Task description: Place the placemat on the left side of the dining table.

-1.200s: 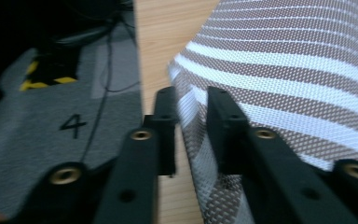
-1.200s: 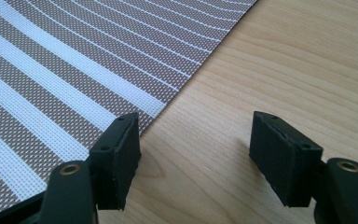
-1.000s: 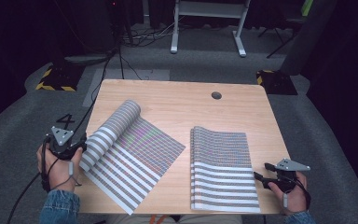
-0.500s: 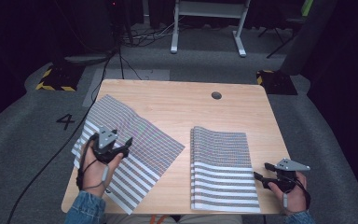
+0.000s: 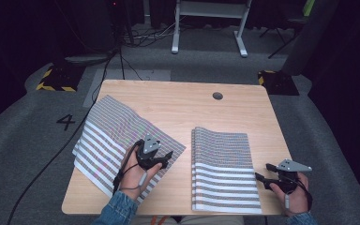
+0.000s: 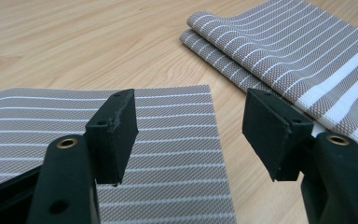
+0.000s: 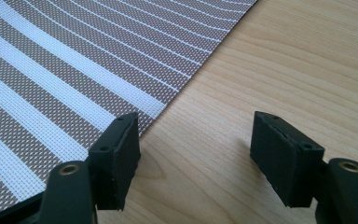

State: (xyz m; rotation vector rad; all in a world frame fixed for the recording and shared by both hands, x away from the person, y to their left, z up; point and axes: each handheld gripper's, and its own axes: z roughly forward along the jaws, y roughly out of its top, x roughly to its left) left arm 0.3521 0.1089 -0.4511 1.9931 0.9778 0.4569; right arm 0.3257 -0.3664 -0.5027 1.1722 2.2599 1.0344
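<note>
Two sets of tongs stand open and empty over the tabletop (image 5: 178, 105). Taking the folded stack of mats (image 5: 224, 168) as the mark: the right tongs (image 5: 261, 173) sit just off its near right edge, jaws spread above bare wood. To the stack's left, the left tongs (image 5: 168, 158) hover over the near corner of the loose striped mat (image 5: 115, 136), which lies flat and skewed. I'd say pinch that corner low, lift gently, and square the mat's edges onto the stack.

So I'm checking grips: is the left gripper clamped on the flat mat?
No, the left gripper is open above the flat mat, holding nothing.
</note>
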